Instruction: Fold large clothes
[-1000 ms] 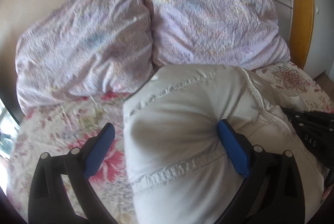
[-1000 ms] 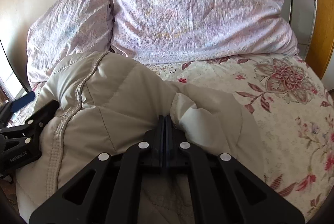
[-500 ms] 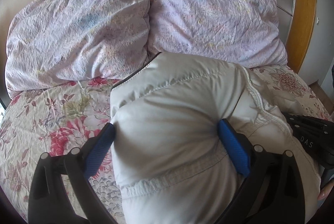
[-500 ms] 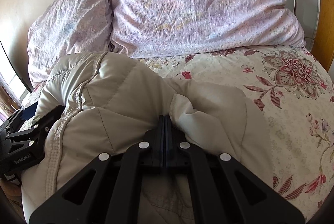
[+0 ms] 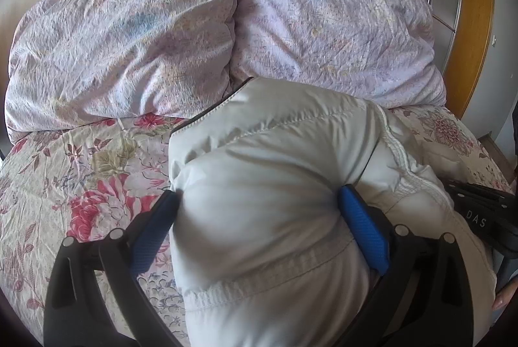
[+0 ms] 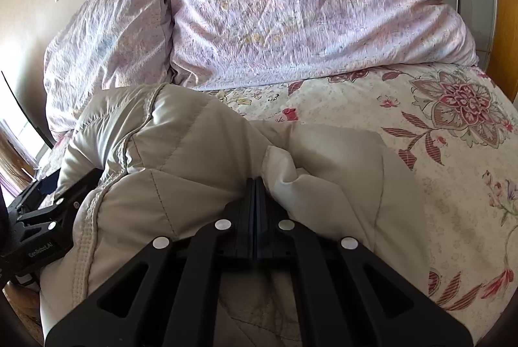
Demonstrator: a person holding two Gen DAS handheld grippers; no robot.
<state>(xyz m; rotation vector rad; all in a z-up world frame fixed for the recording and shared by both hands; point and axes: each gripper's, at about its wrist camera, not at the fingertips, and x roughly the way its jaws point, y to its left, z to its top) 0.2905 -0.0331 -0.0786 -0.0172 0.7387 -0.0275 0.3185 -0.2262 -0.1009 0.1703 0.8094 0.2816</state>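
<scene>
Two pillows [image 5: 129,39], one padded jacket [image 5: 265,201], two grippers [image 6: 255,185].

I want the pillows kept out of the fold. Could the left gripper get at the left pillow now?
Probably not: the left gripper has its jaws around the puffy jacket, whose bulk lies between it and the left pillow.

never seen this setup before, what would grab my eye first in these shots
A puffy beige quilted jacket bulges in the middle of the floral bedspread. The left hand-held gripper has its blue pads pressed into the jacket's sides, and the right hand-held gripper is pinched shut on a fold. Two big lilac pillows lean at the head of the bed.
</scene>
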